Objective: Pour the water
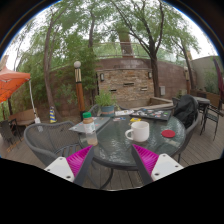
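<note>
A clear water bottle [90, 130] with a green cap stands on the round glass table [115, 148], beyond my left finger. A white mug [138, 131] stands to its right, beyond my right finger. A small red lid [168, 133] lies further right on the table. My gripper [112, 160] is open and empty, its magenta pads [78, 160] spread wide, short of the table's near edge. Nothing is between the fingers.
A metal mesh chair [50, 145] stands at the left of the table. A black bag [186, 110] rests on a chair at the right. Papers [85, 124] lie on the table behind the bottle. A stone wall, trees and a red umbrella [10, 82] stand behind.
</note>
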